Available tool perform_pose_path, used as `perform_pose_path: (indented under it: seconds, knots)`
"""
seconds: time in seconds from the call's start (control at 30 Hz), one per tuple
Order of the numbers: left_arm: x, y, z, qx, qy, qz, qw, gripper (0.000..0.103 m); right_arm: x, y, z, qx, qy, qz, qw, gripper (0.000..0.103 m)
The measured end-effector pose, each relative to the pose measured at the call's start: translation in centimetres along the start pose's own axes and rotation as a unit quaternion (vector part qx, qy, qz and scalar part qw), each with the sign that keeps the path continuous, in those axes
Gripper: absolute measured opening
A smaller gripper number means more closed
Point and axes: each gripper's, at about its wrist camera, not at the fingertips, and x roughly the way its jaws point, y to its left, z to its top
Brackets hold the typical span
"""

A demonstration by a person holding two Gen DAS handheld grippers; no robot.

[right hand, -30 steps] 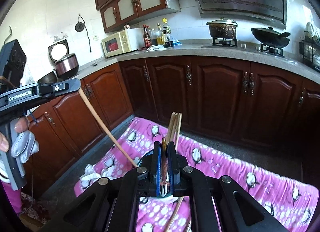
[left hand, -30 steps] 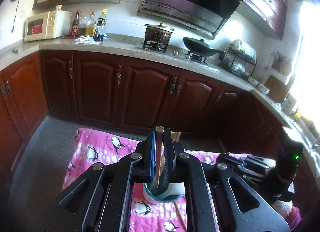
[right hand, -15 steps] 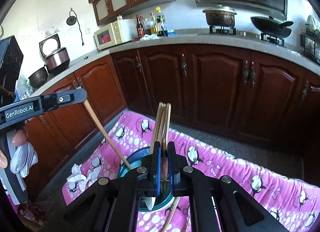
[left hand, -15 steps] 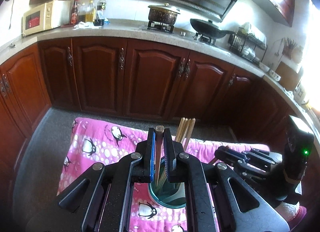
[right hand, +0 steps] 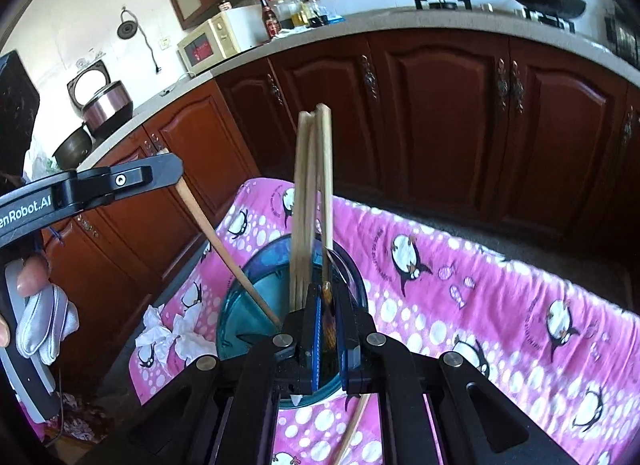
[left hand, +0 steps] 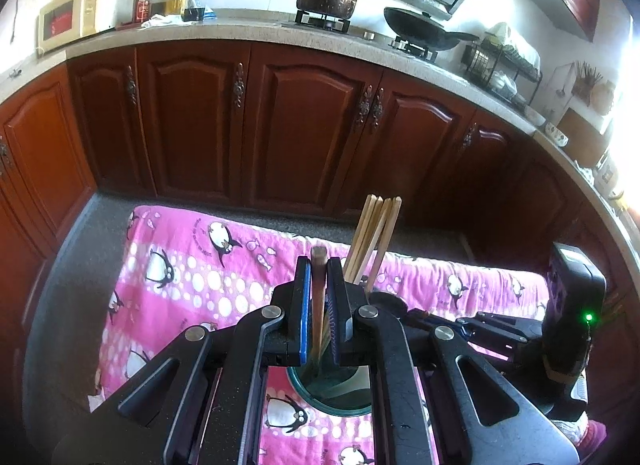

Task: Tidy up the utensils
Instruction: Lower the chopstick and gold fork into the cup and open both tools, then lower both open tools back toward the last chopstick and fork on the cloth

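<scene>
Chopsticks are what I have clamped on both sides: my left gripper (left hand: 319,265) has its jaws clenched on a single brown chopstick (left hand: 319,297), and my right gripper (right hand: 329,293) has its jaws clenched on another dark chopstick (right hand: 328,319). My landmark is the teal holder cup (right hand: 256,293) standing on the pink penguin cloth (right hand: 480,285). From the right wrist I see the left gripper's chopstick slanting down from its tip into the cup's mouth, its lower end near the inner wall. A bundle of pale wooden chopsticks (right hand: 312,201) stands nearly upright inside the cup, just beside my right jaws. My right gripper sits right over the cup's near rim; I cannot tell how deep its chopstick reaches. One more curved wooden stick (right hand: 352,433) lies on the cloth just in front of the cup. Crumpled white tissue (right hand: 172,339) rests on the cloth to the left of the cup
</scene>
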Motion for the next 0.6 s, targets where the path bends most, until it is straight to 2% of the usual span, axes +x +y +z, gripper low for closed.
perform_pose_path:
  seconds: [0.17,0.23,0.3,0.37,0.5,0.6]
  knots:
    - [0.0,-0.1,-0.3,-0.004,0.003,-0.004,1.0000,0.008,-0.5,-0.4,-0.4,0.009,-0.004,0.002,1.000,0.008]
    - [-0.2,0.0,-0.4,-0.006,0.003,-0.006,1.0000,0.012,-1.0,-0.3,-0.5,0.010,-0.007,0.003,1.000,0.008]
    - [-0.4,-0.1,-0.6,-0.005,0.002,-0.007,1.0000,0.023,-1.4,-0.2,-0.6,0.009,-0.010,0.001,1.000,0.009]
    - [-0.9,-0.3,-0.9,0.001,-0.002,-0.006,1.0000,0.028,-1.9,-0.4,-0.8,0.014,-0.012,0.001,1.000,0.010]
    - [-1.8,-0.8,-1.6,0.011,-0.008,0.001,0.9999,0.035,-2.8,-0.6,-1.6,0.026,-0.016,0.005,1.000,0.013]
    - [-2.6,-1.2,-2.2,0.018,-0.017,0.012,0.9996,0.036,-4.0,-0.4,-2.2,0.028,-0.023,0.002,0.999,0.016]
